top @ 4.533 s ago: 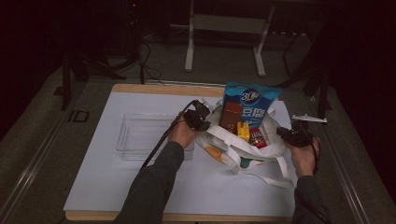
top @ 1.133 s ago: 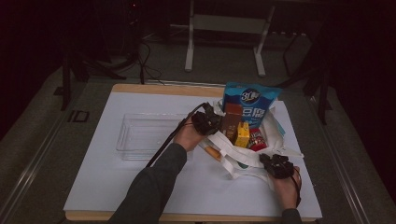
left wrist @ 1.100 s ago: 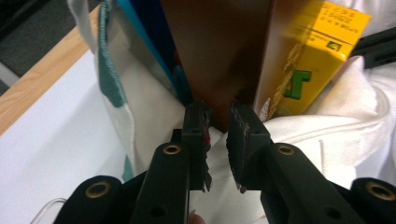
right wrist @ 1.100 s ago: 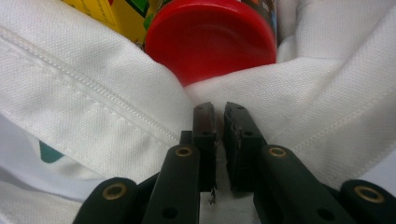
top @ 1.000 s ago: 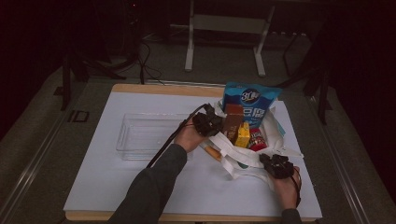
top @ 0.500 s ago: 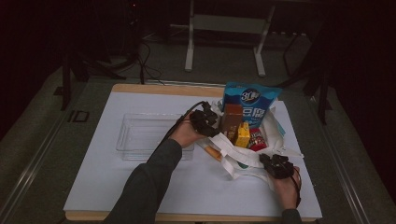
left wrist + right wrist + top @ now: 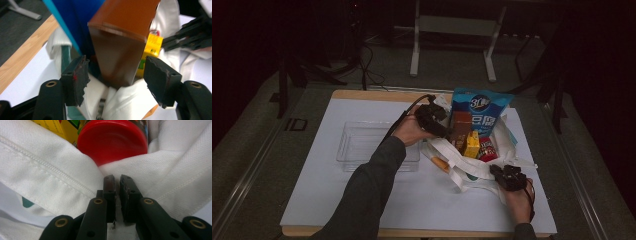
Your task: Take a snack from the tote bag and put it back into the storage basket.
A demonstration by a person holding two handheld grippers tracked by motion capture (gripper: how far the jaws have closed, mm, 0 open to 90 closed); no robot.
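1. On the tabletop's (image 7: 337, 210) left half: clear plastic tray (image 7: 362, 147), lying flat, nothing visible inside.
2. Just right of the tray, left tongs (image 7: 447, 132) at the mouth of a white cloth bag (image 7: 472, 172). Jaws have just been opening; they stand released, with a brown box (image 7: 120, 55) between the pads but not touched by them.
3. Bag contents, left to right: brown box, blue snack pouch (image 7: 479, 107) upright behind it, yellow carton (image 7: 471, 144), red-lidded jar (image 7: 112, 140). An orange item (image 7: 439, 162) pokes out at the bag's lower left edge; type unclear.
4. Right tongs (image 7: 507, 176) at the bag's near right edge, clenched on a fold of the white cloth.
5. Surface: white sheet over a wooden board. Room dark; grey carpet, a metal stand and cables beyond the far edge.
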